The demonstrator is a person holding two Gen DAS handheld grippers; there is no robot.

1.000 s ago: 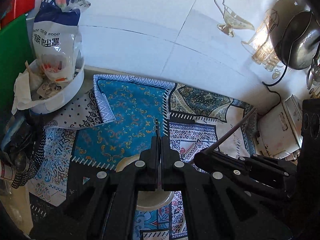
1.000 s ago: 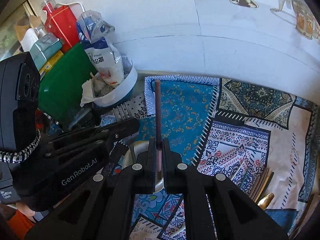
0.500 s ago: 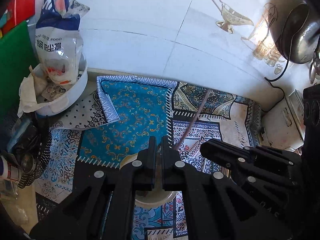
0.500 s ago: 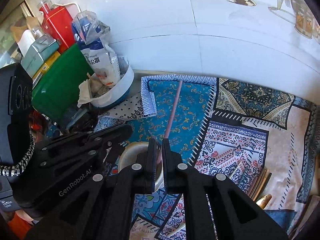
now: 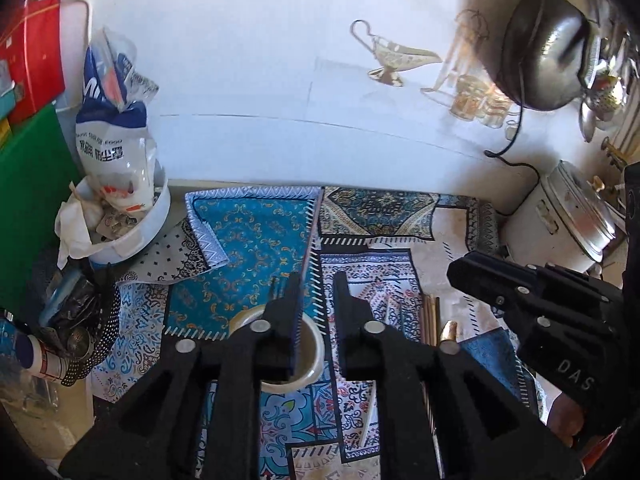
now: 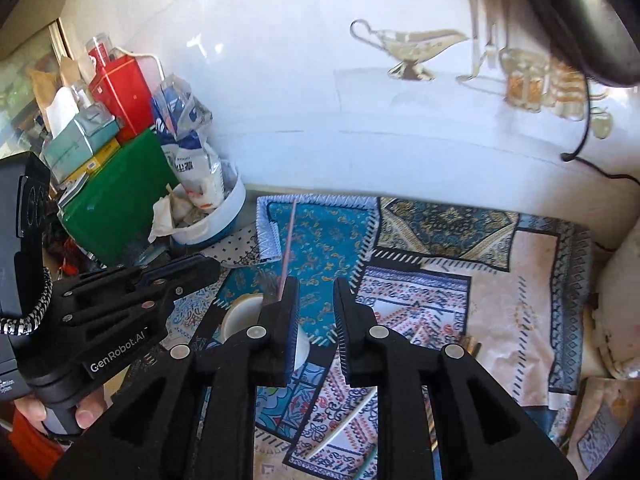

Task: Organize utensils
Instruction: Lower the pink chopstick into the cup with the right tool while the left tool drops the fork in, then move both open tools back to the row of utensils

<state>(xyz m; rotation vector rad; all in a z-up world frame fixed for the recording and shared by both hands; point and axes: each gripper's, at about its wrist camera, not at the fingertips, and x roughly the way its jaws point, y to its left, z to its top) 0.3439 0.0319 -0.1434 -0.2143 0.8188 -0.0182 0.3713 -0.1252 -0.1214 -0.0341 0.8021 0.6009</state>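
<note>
2 hand-held grippers are in play over a tabletop (image 5: 448,240) spread with a patterned cloth (image 5: 256,240). The left hand-held gripper (image 5: 316,284) shows its jaws apart, having just been opening, with nothing between them. The right hand-held gripper (image 6: 316,290) matches it: jaws just parted, gap empty. Below both sits 1 pale round cup (image 5: 316,344), and 1 slim pink chopstick (image 6: 289,240) leans out of it, its upper end tipped toward the white wall; in the right wrist view its lower part disappears behind the right gripper's finger (image 6: 290,300), so whether it touches that pad cannot be told. A second dark stick tip (image 5: 273,285) pokes up just beside the left gripper's finger. To the right on the cloth lies a small bundle of brownish chopsticks (image 5: 431,316) with 1 gold-coloured handle end (image 5: 449,330) next to it; the exact count in the bundle is too blurred to give. 1 pale stick (image 6: 348,426) lies loose on the cloth nearer the cameras. At the left stands 1 white tub (image 5: 136,232) stuffed with a plastic bag, and 1 white cooker (image 5: 560,220) sits at the far right. A second ago both grippers were pinched shut, each on a stick standing upright over the cup; now both sticks are released and the pink one has fallen to a lean.
</note>
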